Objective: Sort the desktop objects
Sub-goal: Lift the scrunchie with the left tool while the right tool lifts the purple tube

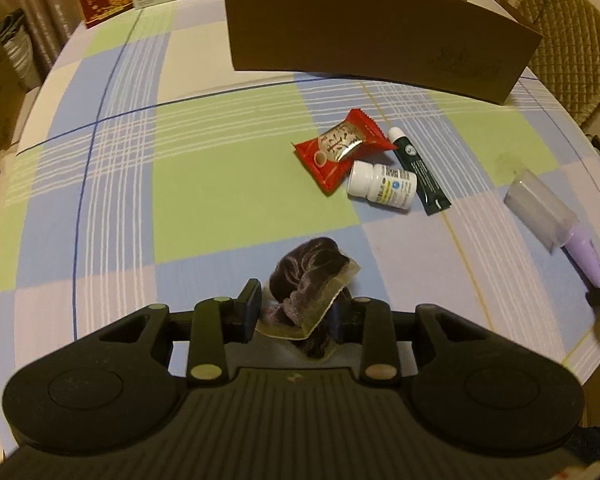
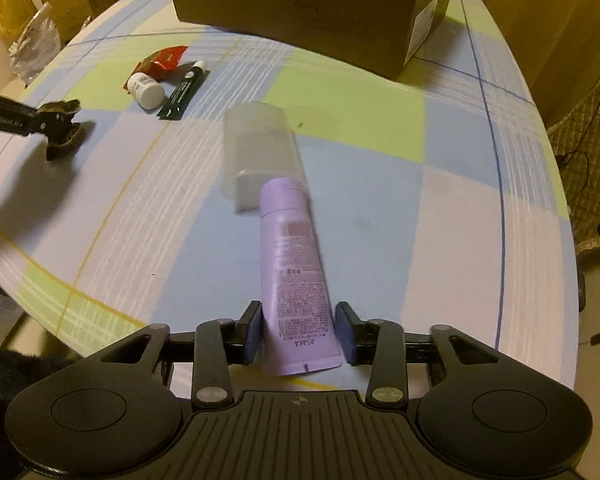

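Lilac tube [image 2: 296,280] – printed back, clear frosted cap – sits between right claw [image 2: 300,334] pads

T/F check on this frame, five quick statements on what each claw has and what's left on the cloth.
1. The left claw grips a dark purple velvet scrunchie with a paper tag. True.
2. The right claw holds the white pill bottle. False: a lilac plastic tube with a clear cap sits between its pads; the white pill bottle lies on the checked tablecloth.
3. The red candy wrapper lies beside the pill bottle. True.
4. The dark green tube is inside the brown cardboard box. False: it lies on the cloth, in front of the brown cardboard box.
5. The pill bottle stands upright. False: it lies on its side.
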Demonstrator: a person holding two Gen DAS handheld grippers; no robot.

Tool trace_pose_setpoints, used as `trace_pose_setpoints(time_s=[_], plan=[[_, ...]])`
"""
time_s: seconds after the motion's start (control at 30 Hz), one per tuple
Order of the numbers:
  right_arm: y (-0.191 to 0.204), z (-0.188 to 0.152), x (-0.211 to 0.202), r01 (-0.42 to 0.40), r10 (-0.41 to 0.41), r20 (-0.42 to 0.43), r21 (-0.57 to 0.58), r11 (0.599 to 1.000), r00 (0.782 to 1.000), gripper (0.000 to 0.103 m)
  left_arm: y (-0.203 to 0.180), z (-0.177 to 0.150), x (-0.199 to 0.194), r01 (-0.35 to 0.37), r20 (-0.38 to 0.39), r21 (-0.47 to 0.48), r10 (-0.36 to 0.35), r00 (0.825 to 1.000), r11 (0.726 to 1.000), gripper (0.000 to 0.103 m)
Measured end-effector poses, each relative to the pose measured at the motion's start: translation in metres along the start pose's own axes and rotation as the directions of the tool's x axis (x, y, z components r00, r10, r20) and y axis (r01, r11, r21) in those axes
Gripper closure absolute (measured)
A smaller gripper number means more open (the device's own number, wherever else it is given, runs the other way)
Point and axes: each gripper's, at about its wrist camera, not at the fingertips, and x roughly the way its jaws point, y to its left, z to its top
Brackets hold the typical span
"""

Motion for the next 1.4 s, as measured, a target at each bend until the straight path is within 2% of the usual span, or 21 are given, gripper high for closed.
trace_pose_setpoints(time_s=[0.03, 0.07, 0.23, 0.33, 0.4, 0.47, 0.57, 0.67, 0.83, 0.9, 1.0, 1.1, 1.4], plan=[[-0.001, 0.000, 0.001, 0.000, 0.000, 0.013, -0.007, 1.000, 1.000, 0.050, -0.001, -0.003, -0.002, -0.006, 0.002, -0.007, 0.006, 1.000, 1.000, 0.071], [0.000, 0.001, 0.002, 0.005, -0.005, 0.030, -0.017, 1.000, 1.000, 0.043, -0.003, -0.005, -0.004, -0.012, 0.001, -0.016, 0.012, 1.000, 1.000, 0.064], [0.001, 0.004, 0.010, -0.016, 0.023, 0.102, -0.062, 0.998, 0.995, 0.042, -0.010, -0.016, -0.017, -0.047, 0.020, -0.049, 0.048, 0.999, 0.998, 0.055], [0.004, 0.004, 0.010, -0.035, 0.045, 0.118, -0.089, 0.995, 0.992, 0.050, -0.015, -0.017, -0.021, -0.065, 0.047, -0.035, 0.066, 0.997, 0.997, 0.052], [0.005, 0.003, 0.007, -0.041, 0.053, 0.114, -0.105, 0.994, 0.992, 0.064, -0.018, -0.017, -0.020, -0.074, 0.045, -0.011, 0.075, 0.996, 0.997, 0.052], [0.004, 0.001, 0.005, -0.043, 0.053, 0.100, -0.105, 0.994, 0.994, 0.070, -0.020, -0.015, -0.019, -0.067, 0.037, 0.007, 0.066, 0.997, 0.998, 0.051], [0.001, -0.005, 0.001, -0.035, 0.042, 0.084, -0.081, 0.996, 0.996, 0.070, -0.022, -0.011, -0.018, -0.045, 0.041, 0.020, 0.044, 0.998, 0.999, 0.046], [-0.001, -0.009, -0.001, -0.014, 0.017, 0.072, -0.035, 0.999, 0.997, 0.070, -0.023, -0.007, -0.012, -0.033, 0.038, 0.072, 0.030, 0.999, 0.997, 0.045], [-0.001, -0.012, -0.002, 0.019, -0.021, 0.077, 0.027, 0.999, 0.997, 0.069, -0.022, -0.001, 0.006, -0.040, 0.007, 0.185, 0.039, 0.999, 0.982, 0.047], [0.000, -0.009, -0.001, 0.032, -0.035, 0.076, 0.042, 0.999, 0.996, 0.069, -0.020, 0.000, 0.014, -0.032, -0.014, 0.208, 0.036, 0.999, 0.978, 0.055], [-0.001, -0.007, -0.001, 0.039, -0.044, 0.075, 0.066, 0.997, 0.996, 0.070, -0.015, 0.003, 0.015, 0.004, -0.013, 0.202, -0.001, 1.000, 0.979, 0.068], [0.000, -0.004, -0.001, 0.048, -0.054, 0.067, 0.091, 0.995, 0.996, 0.071, -0.012, 0.009, 0.015, 0.029, -0.011, 0.209, -0.027, 1.000, 0.978, 0.075], [-0.010, 0.008, -0.001, 0.050, -0.060, 0.048, 0.189, 0.981, 0.997, 0.071, -0.003, 0.028, 0.008, 0.095, 0.002, 0.191, -0.097, 0.995, 0.977, 0.080]])
